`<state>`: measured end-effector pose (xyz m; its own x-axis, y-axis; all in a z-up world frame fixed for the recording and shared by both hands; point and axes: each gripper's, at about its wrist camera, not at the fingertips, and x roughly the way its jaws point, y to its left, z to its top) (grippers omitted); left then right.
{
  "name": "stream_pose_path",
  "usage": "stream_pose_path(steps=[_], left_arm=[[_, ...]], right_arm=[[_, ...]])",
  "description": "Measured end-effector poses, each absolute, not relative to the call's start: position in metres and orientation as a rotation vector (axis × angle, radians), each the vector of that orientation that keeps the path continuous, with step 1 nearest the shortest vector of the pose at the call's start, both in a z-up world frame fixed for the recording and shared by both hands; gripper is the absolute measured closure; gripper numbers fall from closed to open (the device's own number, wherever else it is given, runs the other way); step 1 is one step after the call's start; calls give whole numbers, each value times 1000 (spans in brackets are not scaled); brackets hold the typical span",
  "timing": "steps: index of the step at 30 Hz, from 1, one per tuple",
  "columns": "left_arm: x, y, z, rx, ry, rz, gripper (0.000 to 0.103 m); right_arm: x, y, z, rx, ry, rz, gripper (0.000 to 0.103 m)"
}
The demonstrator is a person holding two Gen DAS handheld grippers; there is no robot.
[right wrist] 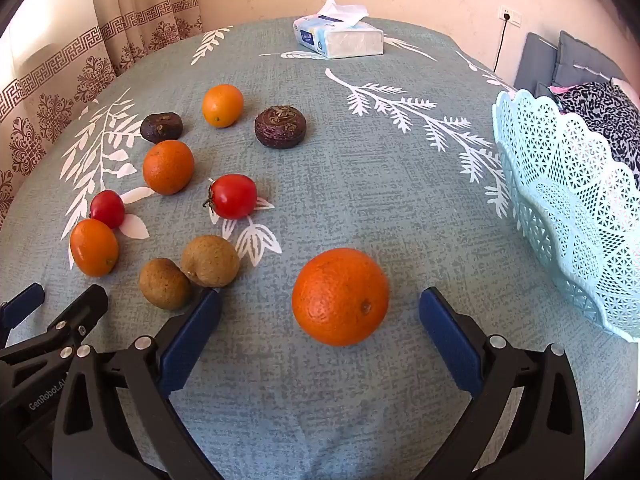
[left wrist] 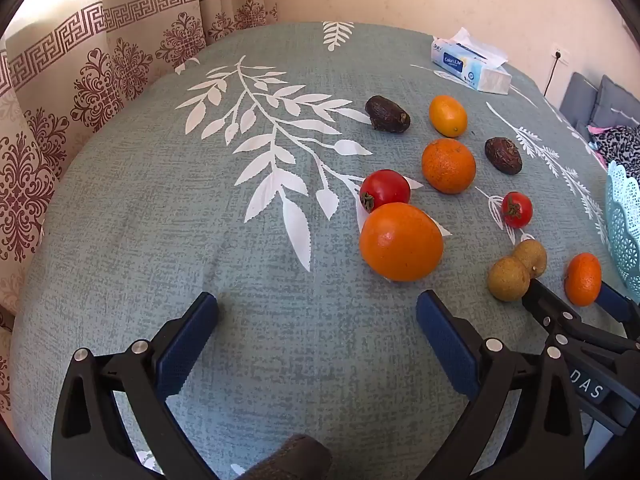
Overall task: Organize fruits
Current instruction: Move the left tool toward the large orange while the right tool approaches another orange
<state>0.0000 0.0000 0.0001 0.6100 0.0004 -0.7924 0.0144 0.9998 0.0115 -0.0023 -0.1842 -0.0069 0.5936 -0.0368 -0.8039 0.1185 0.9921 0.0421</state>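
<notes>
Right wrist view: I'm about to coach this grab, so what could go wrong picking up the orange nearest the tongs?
1. The orange is round and sits loose on the tablecloth; a nudge from the open right tongs could roll it.
2. The two brown fruits lie right beside the left fingertip, which may knock them.

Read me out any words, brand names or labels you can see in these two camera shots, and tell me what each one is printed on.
"DAS": white letters on the right gripper body, partly cut off, seen from the left wrist.
"GenRobot.A": on the left gripper body, cut off by the finger in front, seen from the right wrist.
"Colors Life": my best reading of the blue label on the tissue pack; the small print beside it is too small to read.
</notes>
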Motion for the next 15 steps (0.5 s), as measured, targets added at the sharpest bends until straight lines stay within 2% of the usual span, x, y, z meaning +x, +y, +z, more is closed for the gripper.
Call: stream_pose_path(steps=[15], left_arm=[[1, -2, 0, 31, 924, -2, 5]], right_arm=[[-4, -184, -6, 93, 933, -44, 2]])
